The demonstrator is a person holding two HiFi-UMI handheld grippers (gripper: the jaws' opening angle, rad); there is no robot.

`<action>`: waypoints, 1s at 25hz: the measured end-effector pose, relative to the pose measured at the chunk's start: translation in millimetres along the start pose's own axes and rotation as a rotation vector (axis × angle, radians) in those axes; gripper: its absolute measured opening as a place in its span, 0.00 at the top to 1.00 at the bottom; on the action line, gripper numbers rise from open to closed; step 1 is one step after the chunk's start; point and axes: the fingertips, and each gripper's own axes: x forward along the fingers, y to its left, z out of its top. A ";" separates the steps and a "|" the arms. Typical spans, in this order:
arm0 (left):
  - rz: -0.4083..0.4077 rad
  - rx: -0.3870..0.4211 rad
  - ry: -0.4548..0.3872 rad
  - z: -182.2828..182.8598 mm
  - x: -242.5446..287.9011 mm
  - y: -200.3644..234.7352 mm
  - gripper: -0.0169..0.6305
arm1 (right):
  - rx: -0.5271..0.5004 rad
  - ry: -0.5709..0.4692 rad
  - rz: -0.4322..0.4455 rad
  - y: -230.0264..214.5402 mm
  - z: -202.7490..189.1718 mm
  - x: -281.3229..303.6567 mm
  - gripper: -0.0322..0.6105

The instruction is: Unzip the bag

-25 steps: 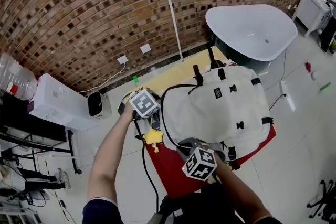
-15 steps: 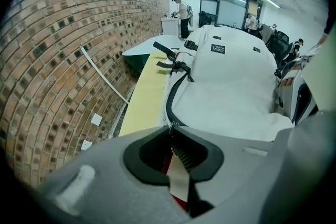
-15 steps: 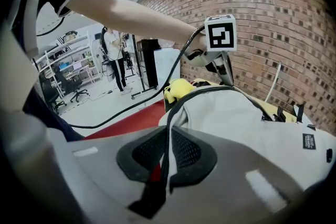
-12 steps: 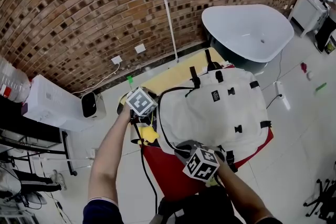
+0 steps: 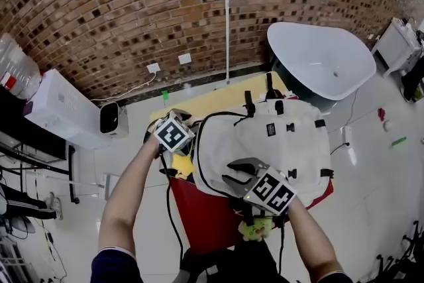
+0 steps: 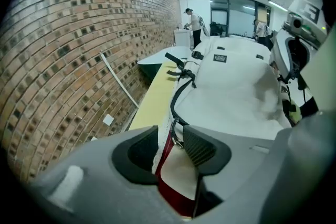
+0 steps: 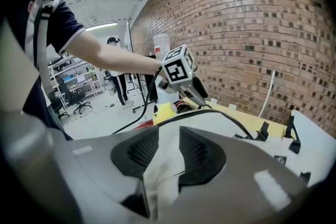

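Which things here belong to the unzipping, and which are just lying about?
In the job:
bag
zip pull
left gripper, jaws opening, zip pull between them
right gripper, jaws opening, bag fabric between them

Lying about:
tub
water jug
pole

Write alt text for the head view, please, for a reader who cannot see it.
A white bag lies on a red-and-yellow table before a brick wall, seen from above. The left gripper, at its left edge, and the right gripper, on its near end, are both opening with bag fabric between their jaws. A white tub stands beyond.
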 end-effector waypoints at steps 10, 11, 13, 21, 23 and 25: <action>0.093 -0.491 -0.140 -12.5 -68.9 -59.3 0.74 | -0.198 0.102 0.036 -103.5 55.1 41.5 0.79; 0.097 -0.524 -0.140 -14.5 -70.4 -69.9 0.74 | -0.204 0.119 0.046 -110.5 56.6 50.9 0.79; 0.103 -0.588 -0.145 -18.0 -71.5 -89.7 0.74 | -0.210 0.141 0.071 -121.3 60.0 70.0 0.79; 0.144 -0.793 -0.124 -27.3 -63.3 -120.8 0.73 | -0.240 0.249 0.168 -141.3 59.0 140.7 0.74; 0.166 -0.807 -0.116 -31.3 -60.1 -120.4 0.73 | -0.263 0.280 0.192 -143.2 57.3 152.7 0.74; 0.196 -0.822 -0.123 -36.5 -54.7 -118.4 0.74 | -0.273 0.314 0.218 -143.3 53.9 164.1 0.74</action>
